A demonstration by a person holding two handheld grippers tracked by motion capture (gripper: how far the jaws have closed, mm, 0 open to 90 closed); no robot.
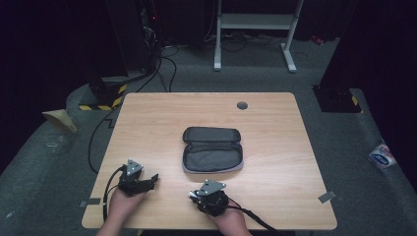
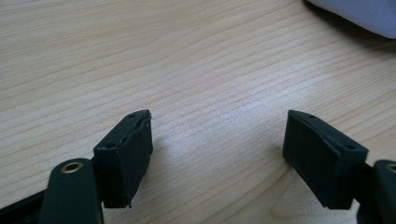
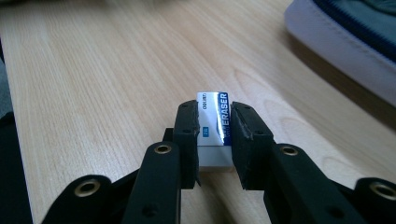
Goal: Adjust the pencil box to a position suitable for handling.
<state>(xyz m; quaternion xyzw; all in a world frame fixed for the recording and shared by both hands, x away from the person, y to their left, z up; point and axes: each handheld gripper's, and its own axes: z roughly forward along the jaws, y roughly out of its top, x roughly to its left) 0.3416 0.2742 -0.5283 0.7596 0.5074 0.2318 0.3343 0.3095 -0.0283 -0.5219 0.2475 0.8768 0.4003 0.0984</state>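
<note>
An open grey pencil case [image 1: 212, 150] lies unzipped in the middle of the wooden table [image 1: 147, 118]. My right gripper [image 1: 193, 195] sits near the front edge, just below the case, and is shut on a white eraser [image 3: 214, 122] with a blue sleeve, held low over the wood. The case's pale edge [image 3: 341, 46] shows at the upper right of the right gripper view. My left gripper [image 1: 154, 179] rests at the front left, open, with bare wood between its pads [image 2: 128, 154]. A corner of the case [image 2: 359, 14] appears at the top right of the left gripper view.
A round cable grommet [image 1: 242, 105] is set in the table near its back edge. Behind the table stand a white frame [image 1: 255, 29] and cables on the grey floor. A cable trails from each gripper off the front edge.
</note>
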